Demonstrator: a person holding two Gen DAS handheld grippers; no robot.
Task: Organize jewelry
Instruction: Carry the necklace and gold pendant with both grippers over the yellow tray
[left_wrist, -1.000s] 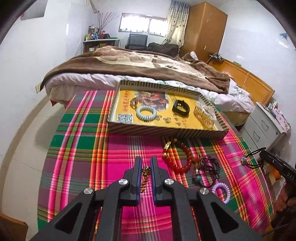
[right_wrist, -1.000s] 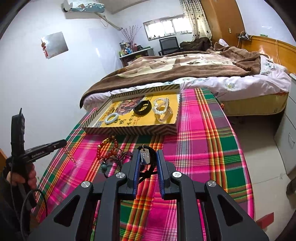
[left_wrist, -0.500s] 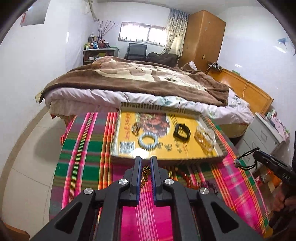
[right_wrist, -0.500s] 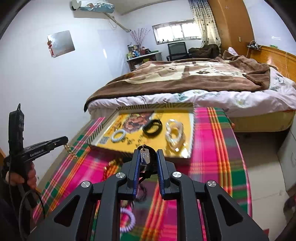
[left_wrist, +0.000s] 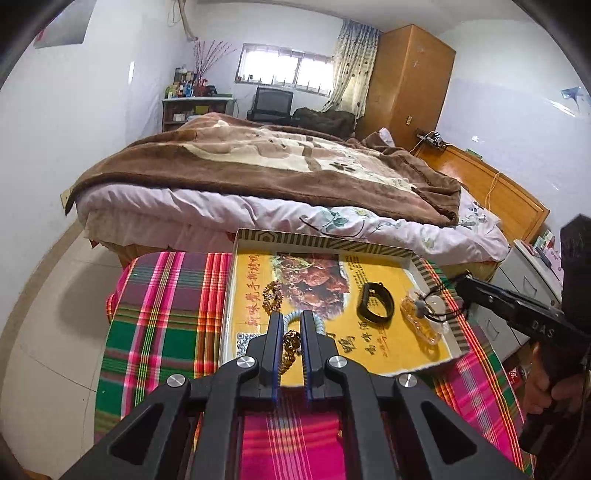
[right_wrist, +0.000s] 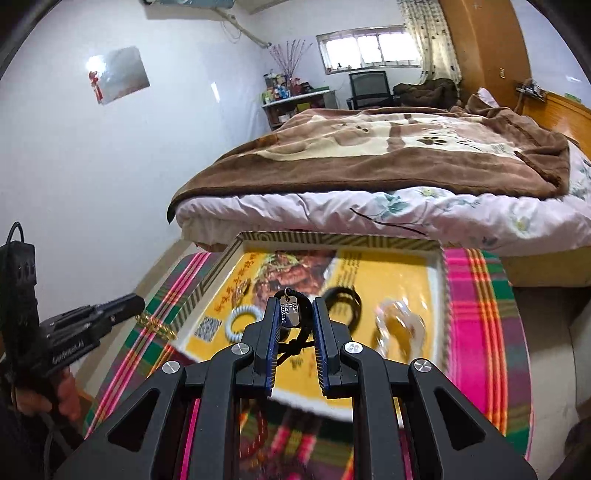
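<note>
My left gripper (left_wrist: 291, 325) is shut on a gold chain bracelet (left_wrist: 290, 345) and holds it over the near left part of the yellow tray (left_wrist: 391, 347). My right gripper (right_wrist: 294, 310) is shut on a black-cord necklace with a metal tag (right_wrist: 289, 314), above the tray's middle (right_wrist: 437, 288). In the tray lie a pale blue bead bracelet (right_wrist: 242, 321), a black band (left_wrist: 375, 304), a gold chain (left_wrist: 271, 295) and a clear amber bracelet (left_wrist: 421, 321). In the left wrist view the right gripper (left_wrist: 461, 291) dangles the necklace over the tray's right side.
The tray sits on a pink and green plaid tablecloth (left_wrist: 162, 295). Red beads (right_wrist: 255, 435) lie blurred on the cloth below my right gripper. A bed with a brown blanket (left_wrist: 280, 166) stands just behind the table. A grey cabinet (left_wrist: 532, 280) is at the right.
Both grippers have risen and moved forward from above the cloth to over the tray, each still holding its piece. The loose jewelry on the cloth has dropped below the left view.
</note>
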